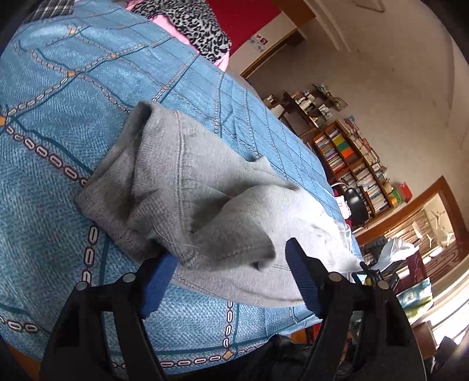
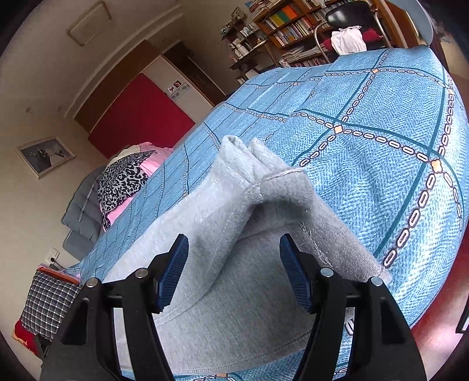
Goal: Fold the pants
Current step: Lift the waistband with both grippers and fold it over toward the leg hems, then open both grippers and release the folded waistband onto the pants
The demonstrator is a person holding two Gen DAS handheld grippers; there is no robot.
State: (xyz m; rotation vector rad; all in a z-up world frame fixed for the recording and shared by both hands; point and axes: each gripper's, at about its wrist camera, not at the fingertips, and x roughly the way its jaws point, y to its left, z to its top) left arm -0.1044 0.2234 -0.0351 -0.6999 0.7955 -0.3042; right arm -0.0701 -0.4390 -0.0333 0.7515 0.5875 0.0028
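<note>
Grey sweatpants [image 1: 181, 181] lie bunched on a bed with a blue chain-patterned bedspread [image 1: 58, 102]. My left gripper [image 1: 231, 252] is low over their near edge with its blue pads wide apart. One pad [image 1: 159, 281] is tucked at the hem, the other pad [image 1: 302, 278] rests over the cloth, and a loose fold sits between them. In the right wrist view the pants [image 2: 234, 293] rise into a doubled ridge on the bedspread [image 2: 366, 161]. My right gripper [image 2: 234, 239] straddles that ridge with its jaws apart, and I see neither pad pressing the cloth.
A leopard-print cloth [image 1: 196, 23] on pink bedding [image 2: 123, 181] lies at the head of the bed. Bookshelves [image 1: 346, 152] and a black chair [image 2: 346, 14] stand past the bed's far edge. A plaid cloth [image 2: 49, 302] sits beside the bed.
</note>
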